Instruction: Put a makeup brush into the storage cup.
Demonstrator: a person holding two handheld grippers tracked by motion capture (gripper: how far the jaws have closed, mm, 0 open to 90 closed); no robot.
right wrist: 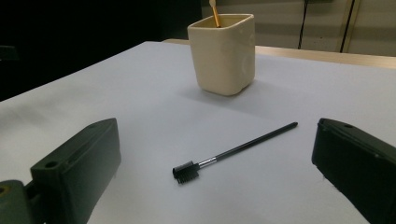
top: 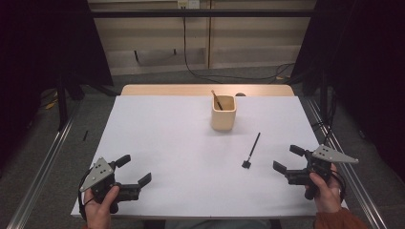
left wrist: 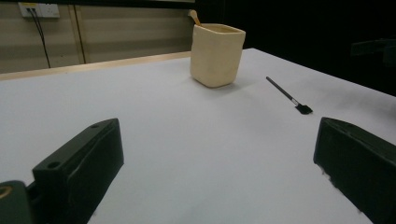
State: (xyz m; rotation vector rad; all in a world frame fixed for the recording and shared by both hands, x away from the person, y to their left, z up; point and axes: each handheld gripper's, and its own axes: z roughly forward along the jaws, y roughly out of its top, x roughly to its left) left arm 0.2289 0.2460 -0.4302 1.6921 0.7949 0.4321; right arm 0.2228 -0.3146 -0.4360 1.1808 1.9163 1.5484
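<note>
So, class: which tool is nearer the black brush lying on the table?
Right. The right tool sits just beside the black brush, open and apart from it. The left tool rests across the table, much farther off.

Overhead view faces forward; both low gripper views share the cup [top: 223, 112].

The desk [top: 157, 143] is plain white with a pale wooden edge at twelve o'clock. The cup [top: 223, 112] is cream, unpatterned, holding a tan wooden-handled stick [top: 216, 99]. The brush [top: 251, 150] is black with a silver band near its head. Both tools, left tool [top: 136, 171] and right tool [top: 289, 158], are black with grey plates.
</note>
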